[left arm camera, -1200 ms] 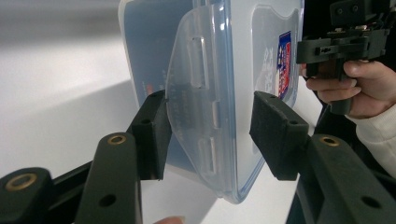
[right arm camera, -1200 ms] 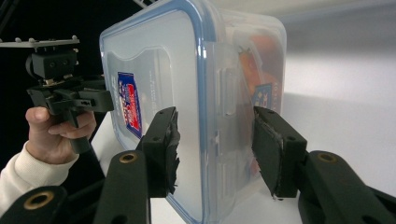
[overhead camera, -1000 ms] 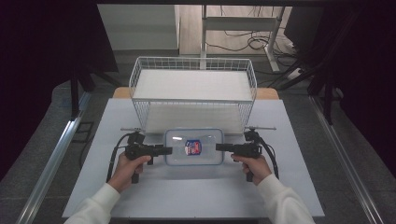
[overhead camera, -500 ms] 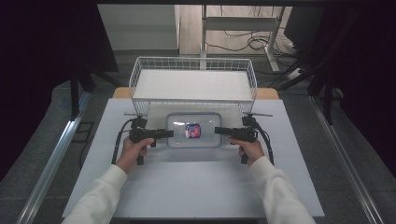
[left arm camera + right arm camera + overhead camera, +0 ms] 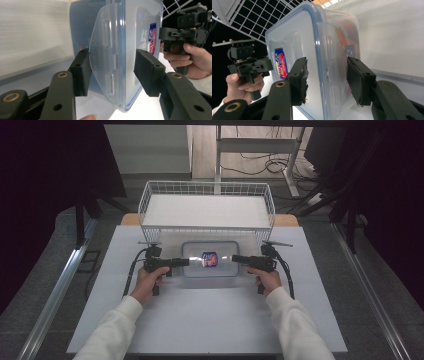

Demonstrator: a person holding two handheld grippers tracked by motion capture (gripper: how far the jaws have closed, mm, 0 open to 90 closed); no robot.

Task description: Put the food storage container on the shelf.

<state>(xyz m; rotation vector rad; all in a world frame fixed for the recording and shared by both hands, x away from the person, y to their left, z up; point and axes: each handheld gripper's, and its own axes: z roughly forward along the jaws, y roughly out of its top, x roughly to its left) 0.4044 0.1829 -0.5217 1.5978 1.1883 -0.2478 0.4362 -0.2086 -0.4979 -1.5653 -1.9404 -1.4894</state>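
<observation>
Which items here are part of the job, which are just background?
In the job:
- clear lidded box, held at both ends
- left gripper, jaws apart around the left latch
- right gripper, jaws apart around the right latch

Just around:
- wire basket behind the box
- white table

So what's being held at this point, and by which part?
The clear plastic container, between both grippers: the left gripper straddles the lid latch flap on one short end, the right gripper the opposite end. The jaws look slightly apart from the plastic, so a firm clamp cannot be confirmed.
</observation>
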